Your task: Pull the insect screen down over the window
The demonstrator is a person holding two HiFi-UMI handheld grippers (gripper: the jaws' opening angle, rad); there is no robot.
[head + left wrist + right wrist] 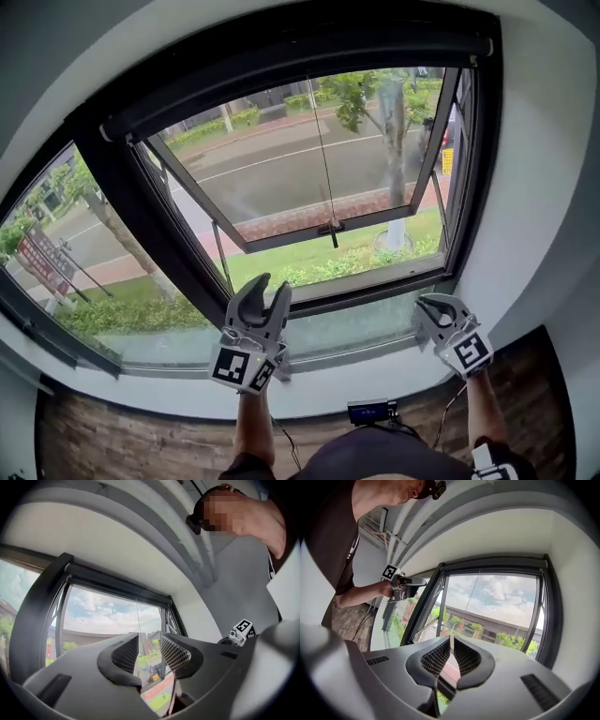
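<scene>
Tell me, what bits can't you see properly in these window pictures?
- Insect screen: no mesh shows in any view; if it is rolled up, the dark housing above the window hides it.
- Pull cord: its end piece is too small in the head view to tell its shape.
- Red sign outside: head view, print too small to read.

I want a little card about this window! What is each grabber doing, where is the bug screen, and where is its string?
left gripper: jaws apart, empty, held up below the window
right gripper: jaws together, empty, at the window's lower right
insect screen: not down; only the dark housing at the top shows
pull cord: hangs mid-window, small handle at its end, untouched
window sash: tilted open outward
</scene>
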